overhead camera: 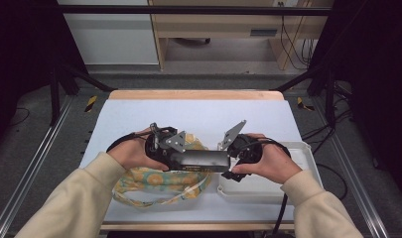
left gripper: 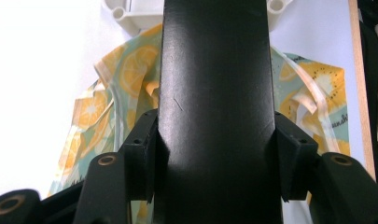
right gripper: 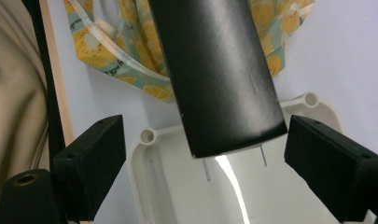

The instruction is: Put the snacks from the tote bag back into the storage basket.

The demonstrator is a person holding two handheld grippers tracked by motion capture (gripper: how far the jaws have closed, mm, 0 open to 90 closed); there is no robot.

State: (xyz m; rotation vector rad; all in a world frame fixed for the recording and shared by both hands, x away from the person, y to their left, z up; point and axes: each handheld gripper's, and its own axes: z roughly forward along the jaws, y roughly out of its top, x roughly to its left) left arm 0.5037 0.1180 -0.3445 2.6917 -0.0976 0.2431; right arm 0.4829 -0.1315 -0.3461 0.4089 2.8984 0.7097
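A long flat black box is held level above the table between both hands. My left gripper is shut on its left end; in the left gripper view the pads press on both of the box's sides. My right gripper stands open around the other end; in the right gripper view each pad stays apart from the box. Under the box lies a cloth bag with an orange-slice print.
A white plastic tray sits at the front right of the white table top, right beside the bag. The table's wooden front edge runs close behind my hands. Dark frame rails flank the table.
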